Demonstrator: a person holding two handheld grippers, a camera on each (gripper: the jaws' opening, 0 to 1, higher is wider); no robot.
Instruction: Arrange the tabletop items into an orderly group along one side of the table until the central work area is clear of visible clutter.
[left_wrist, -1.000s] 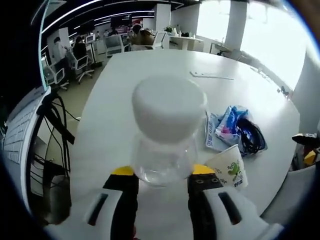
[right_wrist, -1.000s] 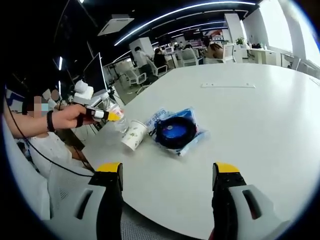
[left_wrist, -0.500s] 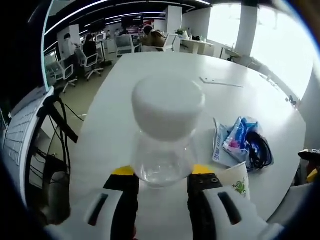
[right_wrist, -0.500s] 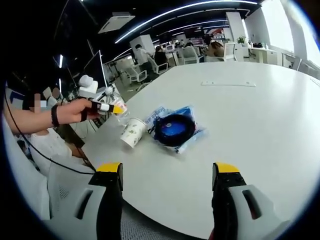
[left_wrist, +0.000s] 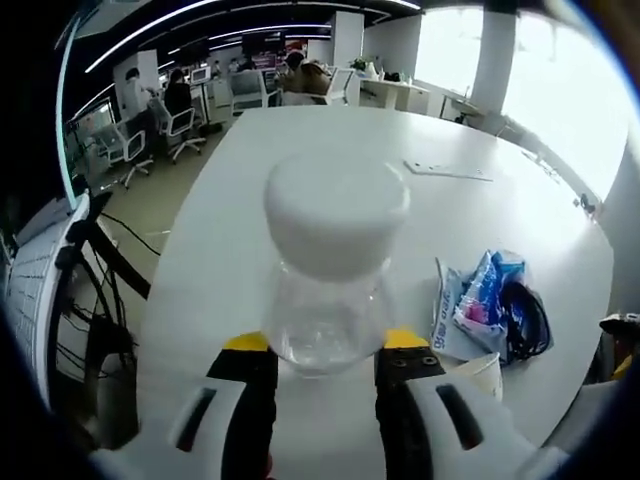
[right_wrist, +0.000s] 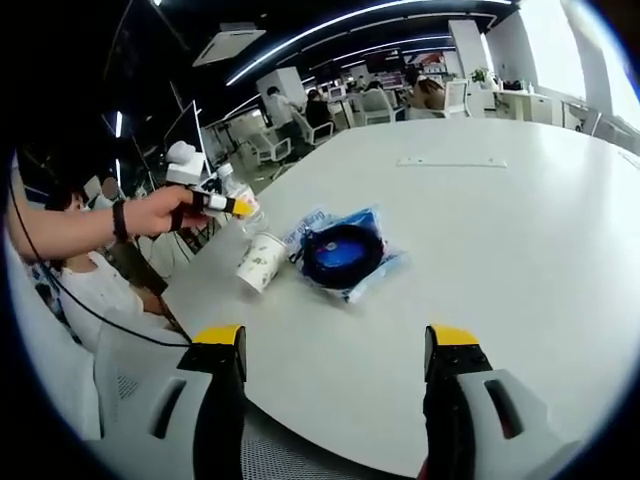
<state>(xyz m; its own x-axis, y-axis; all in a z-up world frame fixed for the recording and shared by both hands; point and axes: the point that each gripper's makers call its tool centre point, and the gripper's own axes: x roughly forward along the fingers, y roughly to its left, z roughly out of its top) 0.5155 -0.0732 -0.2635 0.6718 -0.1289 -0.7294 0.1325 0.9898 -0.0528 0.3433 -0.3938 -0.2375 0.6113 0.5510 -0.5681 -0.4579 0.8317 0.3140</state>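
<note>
My left gripper (left_wrist: 326, 362) is shut on a clear plastic bottle (left_wrist: 330, 295) with a white cap, held above the table's left edge. In the right gripper view the same left gripper (right_wrist: 228, 205) shows in a person's hand with the bottle (right_wrist: 246, 213) in its jaws, just left of a paper cup (right_wrist: 260, 262) lying on its side. A blue plastic bag with a black cable coil (right_wrist: 344, 253) rests beside the cup, and this bag (left_wrist: 493, 305) also shows in the left gripper view with the cup (left_wrist: 480, 375) below it. My right gripper (right_wrist: 335, 350) stands open over bare table.
A large white round table (right_wrist: 520, 230) carries a thin white strip (right_wrist: 453, 160) toward its far side. Office chairs and desks with seated people stand beyond it. A monitor and cables (left_wrist: 95, 270) sit off the table's left edge.
The left gripper with the bottle has shifted slightly up and along the table edge; the cup now sits lower in its view. The right gripper stays open and nearly still.
</note>
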